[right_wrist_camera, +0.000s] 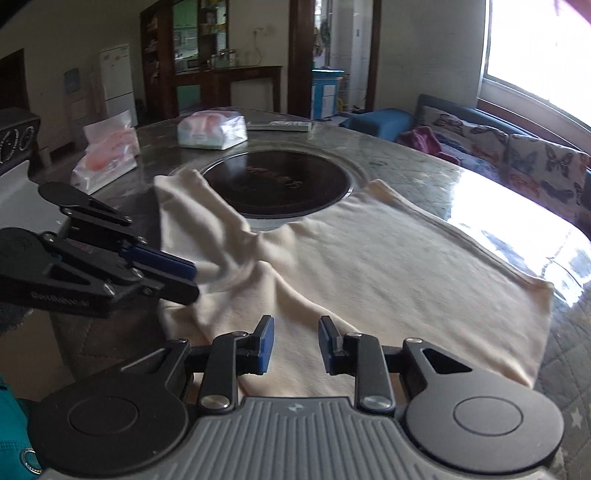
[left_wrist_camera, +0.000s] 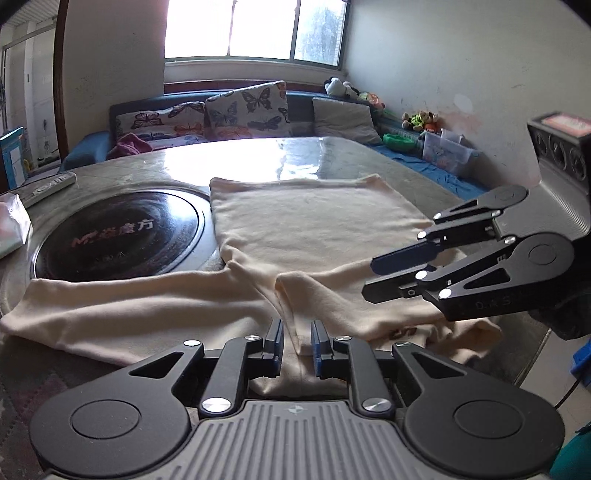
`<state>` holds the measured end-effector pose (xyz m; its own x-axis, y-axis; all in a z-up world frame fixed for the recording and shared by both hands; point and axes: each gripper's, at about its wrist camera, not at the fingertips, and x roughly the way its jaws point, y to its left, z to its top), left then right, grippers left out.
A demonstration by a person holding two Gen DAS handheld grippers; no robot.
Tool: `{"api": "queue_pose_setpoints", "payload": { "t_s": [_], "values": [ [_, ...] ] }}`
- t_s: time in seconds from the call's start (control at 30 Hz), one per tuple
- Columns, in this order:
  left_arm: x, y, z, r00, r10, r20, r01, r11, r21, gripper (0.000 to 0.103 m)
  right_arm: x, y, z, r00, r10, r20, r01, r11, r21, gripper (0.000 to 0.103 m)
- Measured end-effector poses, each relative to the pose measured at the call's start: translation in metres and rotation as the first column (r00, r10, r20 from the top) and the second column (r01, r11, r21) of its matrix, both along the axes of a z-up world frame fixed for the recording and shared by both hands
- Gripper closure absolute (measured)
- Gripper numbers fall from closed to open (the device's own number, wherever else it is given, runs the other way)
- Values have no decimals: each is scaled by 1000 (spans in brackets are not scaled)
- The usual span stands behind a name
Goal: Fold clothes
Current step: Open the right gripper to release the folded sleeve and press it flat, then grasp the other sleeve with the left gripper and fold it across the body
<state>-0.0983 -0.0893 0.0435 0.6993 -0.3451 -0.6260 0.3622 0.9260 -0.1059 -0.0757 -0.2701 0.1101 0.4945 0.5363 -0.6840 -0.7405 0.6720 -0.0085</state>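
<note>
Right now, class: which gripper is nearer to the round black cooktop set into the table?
Left. The left gripper sits near the cooktop, over the cream shirt; the right gripper hangs farther back across the shirt.

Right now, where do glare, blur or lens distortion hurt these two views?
Left wrist view: the window is blown out and its glare whitens the far table. Right wrist view: similar glare at the table's right edge, and motion blur on the cream garment beside the left gripper. Both show fisheye bending at the edges.
</note>
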Motion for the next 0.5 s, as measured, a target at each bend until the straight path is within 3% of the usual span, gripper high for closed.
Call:
{"api": "queue_pose_setpoints", "payload": {
  "t_s": [0.1, 0.23, 0.5],
  "values": [
    [0, -6, -5, 1000, -19, -3, 19, 1000, 2, 86, -2, 5, -2, 1000, 13, -8, -13, 1000, -3, 78],
    [-5, -7, -4, 999, -14, 30, 14, 1000, 9, 101, 1, 5, -5, 1000, 8, -22, -8, 1000, -3, 78],
    [-11, 5, 2, 999, 19, 48, -18, 999, -34, 102, 13, 8, -12, 999, -22, -25, 22, 1000, 8, 77]
  ]
}}
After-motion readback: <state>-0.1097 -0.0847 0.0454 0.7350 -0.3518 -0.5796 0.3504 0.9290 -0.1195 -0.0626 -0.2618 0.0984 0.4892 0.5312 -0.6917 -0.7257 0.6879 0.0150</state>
